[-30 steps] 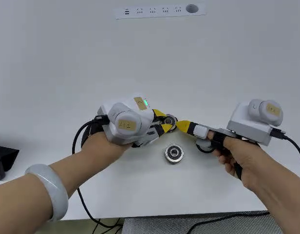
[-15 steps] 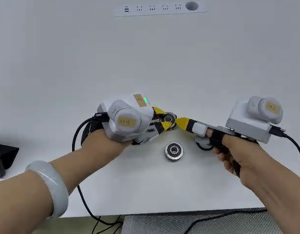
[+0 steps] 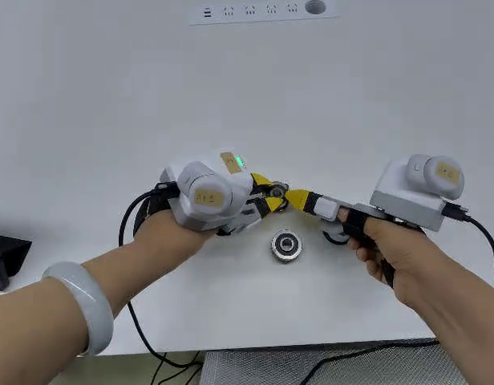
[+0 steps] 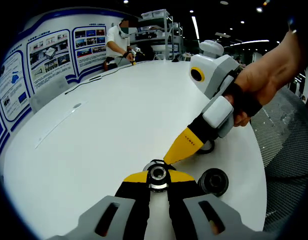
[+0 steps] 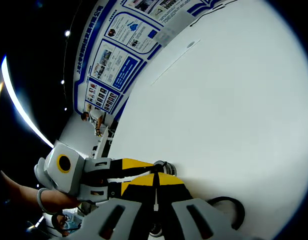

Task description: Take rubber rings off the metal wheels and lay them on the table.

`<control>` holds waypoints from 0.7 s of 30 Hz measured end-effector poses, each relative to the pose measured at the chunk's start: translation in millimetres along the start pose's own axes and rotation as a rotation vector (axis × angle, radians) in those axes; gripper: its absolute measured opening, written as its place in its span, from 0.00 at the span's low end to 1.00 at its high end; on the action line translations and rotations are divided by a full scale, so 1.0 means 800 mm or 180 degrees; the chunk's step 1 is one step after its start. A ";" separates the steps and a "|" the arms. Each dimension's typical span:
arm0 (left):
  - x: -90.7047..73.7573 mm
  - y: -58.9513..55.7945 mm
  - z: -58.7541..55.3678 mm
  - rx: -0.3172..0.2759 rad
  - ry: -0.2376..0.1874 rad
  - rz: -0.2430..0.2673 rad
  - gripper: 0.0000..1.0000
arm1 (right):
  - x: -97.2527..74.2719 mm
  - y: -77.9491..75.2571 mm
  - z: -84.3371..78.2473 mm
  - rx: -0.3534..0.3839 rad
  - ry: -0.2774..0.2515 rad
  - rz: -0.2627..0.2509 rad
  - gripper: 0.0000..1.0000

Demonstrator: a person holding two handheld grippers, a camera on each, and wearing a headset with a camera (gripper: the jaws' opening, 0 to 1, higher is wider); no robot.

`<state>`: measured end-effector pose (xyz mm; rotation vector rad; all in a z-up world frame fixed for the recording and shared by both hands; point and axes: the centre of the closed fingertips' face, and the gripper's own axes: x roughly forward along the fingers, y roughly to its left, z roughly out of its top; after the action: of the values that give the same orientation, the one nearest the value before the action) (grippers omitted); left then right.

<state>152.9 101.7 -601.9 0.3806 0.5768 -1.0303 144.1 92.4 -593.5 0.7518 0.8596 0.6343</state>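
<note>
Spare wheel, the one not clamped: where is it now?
Head view: the loose wheel lies on the table, just nearer the person than the meeting tips of the left gripper and right gripper, with a black rubber ring to its right.

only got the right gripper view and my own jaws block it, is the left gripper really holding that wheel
observer: yes, the left gripper is shut on the wheel, one yellow tip on each side of it
operator: any wheels left to do
observer: one, a second wheel lies flat on the table, nearer the person than the held one
operator: stripped already
observer: seems not, a black rubber ring looks to wrap its rim in the left gripper view
</note>
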 end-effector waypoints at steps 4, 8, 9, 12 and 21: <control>0.000 0.000 0.000 -0.0002 -0.0005 0.0000 0.13 | 0.000 0.003 0.001 0.0003 0.0000 0.0034 0.02; 0.000 0.000 0.000 0.0002 -0.0004 0.0000 0.13 | 0.001 0.007 0.001 0.0007 -0.0001 0.0068 0.02; 0.000 0.000 0.000 0.0003 -0.0005 0.0000 0.13 | 0.001 0.009 0.001 0.0015 0.0005 0.0079 0.02; 0.000 0.000 0.000 0.0005 -0.0006 0.0001 0.13 | 0.000 0.016 0.006 0.0067 -0.0063 0.0162 0.02; 0.000 0.000 0.000 0.0020 0.0002 -0.0007 0.13 | -0.002 0.002 0.009 0.0072 -0.0056 0.0006 0.02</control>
<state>152.8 101.7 -601.7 0.3860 0.5748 -1.0344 149.1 89.9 -588.9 0.7778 0.8512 0.6198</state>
